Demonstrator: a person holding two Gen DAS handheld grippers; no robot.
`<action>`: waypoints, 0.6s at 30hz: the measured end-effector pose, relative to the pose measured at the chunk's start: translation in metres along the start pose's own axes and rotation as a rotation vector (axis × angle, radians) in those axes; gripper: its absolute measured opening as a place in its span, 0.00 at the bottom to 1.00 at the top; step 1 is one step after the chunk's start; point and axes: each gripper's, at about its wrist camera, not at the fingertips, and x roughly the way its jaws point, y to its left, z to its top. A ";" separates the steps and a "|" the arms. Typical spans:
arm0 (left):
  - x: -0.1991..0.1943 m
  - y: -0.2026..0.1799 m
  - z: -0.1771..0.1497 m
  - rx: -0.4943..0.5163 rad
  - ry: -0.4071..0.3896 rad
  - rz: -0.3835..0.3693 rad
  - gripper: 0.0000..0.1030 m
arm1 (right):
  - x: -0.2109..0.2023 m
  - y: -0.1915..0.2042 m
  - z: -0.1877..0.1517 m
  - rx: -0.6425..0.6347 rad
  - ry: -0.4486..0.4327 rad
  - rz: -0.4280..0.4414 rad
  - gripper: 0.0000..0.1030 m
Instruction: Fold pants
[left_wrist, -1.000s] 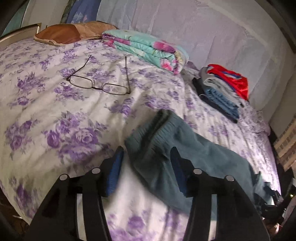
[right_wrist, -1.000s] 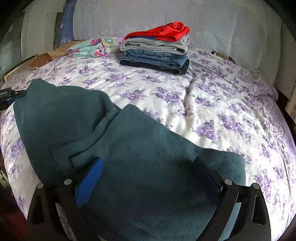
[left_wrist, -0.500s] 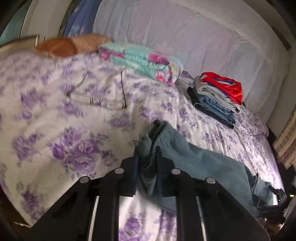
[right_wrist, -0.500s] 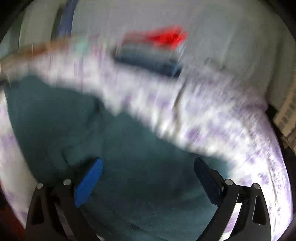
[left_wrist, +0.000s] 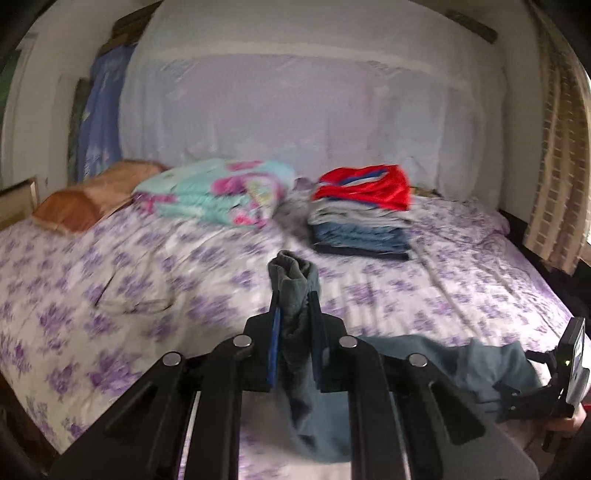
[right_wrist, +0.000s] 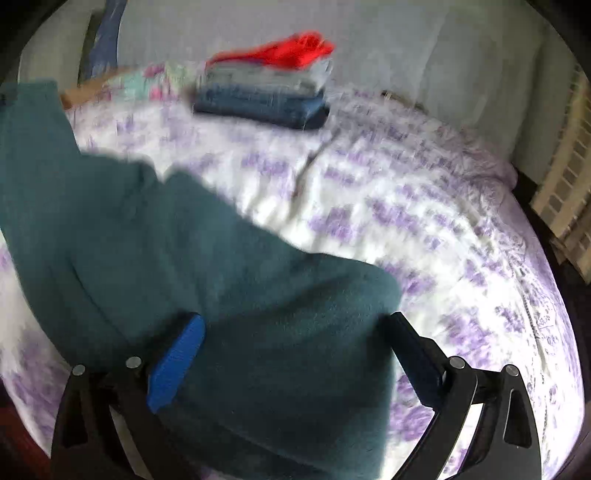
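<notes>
The dark teal pants (right_wrist: 229, 288) lie on the bed with purple flowers (right_wrist: 424, 206). My left gripper (left_wrist: 295, 306) is shut on one end of the pants (left_wrist: 293, 291) and holds it bunched and lifted above the bed; the cloth hangs down and trails right to the other gripper (left_wrist: 554, 376). My right gripper (right_wrist: 291, 332) is open, its jaws wide apart, with the other end of the pants lying between the fingers. Both views are blurred.
A stack of folded clothes (left_wrist: 364, 218) with a red piece on top stands at the back of the bed. A folded floral blanket (left_wrist: 218, 195) and a brown pillow (left_wrist: 92, 199) lie to its left. Glasses (left_wrist: 129, 299) lie on the bed at left. A curtain (left_wrist: 554, 166) hangs at right.
My left gripper has shut on the end of the pants and lifted it off the bed. My right gripper stays open over the other end while the cloth rises at left.
</notes>
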 end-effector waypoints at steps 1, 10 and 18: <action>-0.001 -0.013 0.004 0.020 -0.004 -0.017 0.12 | -0.011 -0.008 -0.001 0.026 -0.070 0.011 0.96; 0.002 -0.182 0.014 0.255 0.007 -0.294 0.12 | -0.032 -0.128 -0.049 0.479 -0.149 -0.043 0.96; 0.044 -0.313 -0.107 0.466 0.265 -0.530 0.12 | -0.016 -0.174 -0.084 0.786 -0.165 0.181 0.96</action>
